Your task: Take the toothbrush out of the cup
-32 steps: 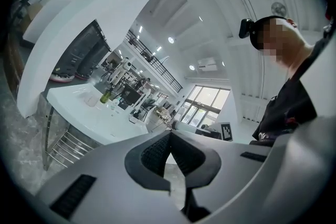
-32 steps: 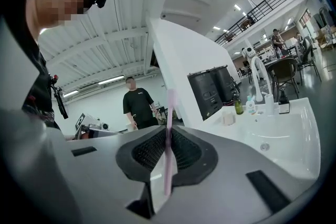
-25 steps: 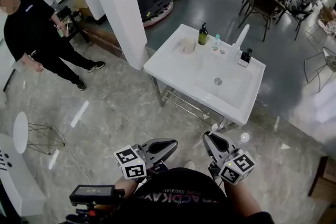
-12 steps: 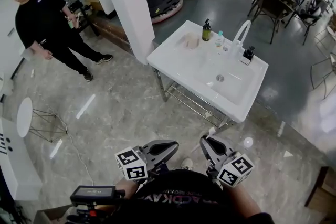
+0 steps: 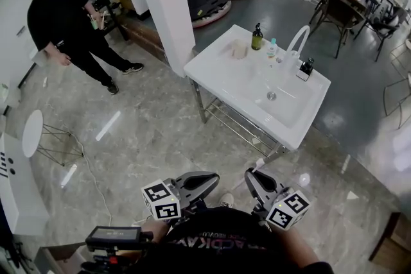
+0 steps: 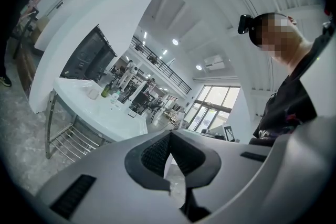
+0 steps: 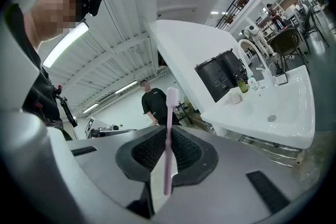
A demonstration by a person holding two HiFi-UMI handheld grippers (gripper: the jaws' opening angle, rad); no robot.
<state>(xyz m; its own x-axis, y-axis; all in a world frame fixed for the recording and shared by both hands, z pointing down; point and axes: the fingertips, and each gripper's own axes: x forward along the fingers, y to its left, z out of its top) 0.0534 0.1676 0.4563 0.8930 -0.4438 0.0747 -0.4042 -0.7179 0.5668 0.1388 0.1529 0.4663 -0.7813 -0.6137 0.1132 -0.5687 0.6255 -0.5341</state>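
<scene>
My right gripper (image 7: 168, 134) is shut on a pink toothbrush (image 7: 169, 139), which stands upright between the pads with its white bristle head above the jaws. My left gripper (image 6: 169, 136) is shut with nothing in it. In the head view both grippers, left (image 5: 212, 178) and right (image 5: 250, 174), are held low and close to the person's body, well short of the white sink (image 5: 218, 70). A pale cup (image 5: 239, 48) stands on the sink's far left corner, also seen as the cup (image 7: 235, 97) in the right gripper view.
On the sink's back edge are a dark soap bottle (image 5: 257, 38), a small bottle (image 5: 273, 48) and a white faucet (image 5: 297, 42). A person in black (image 5: 64, 16) stands at far left by a white pillar (image 5: 164, 3). A round white stool (image 5: 32, 131) is at left; chairs (image 5: 334, 3) are behind.
The head view has swung slightly, so the sink and the standing person sit a bit further right. Both grippers keep their poses, and the toothbrush stays in the right one.
</scene>
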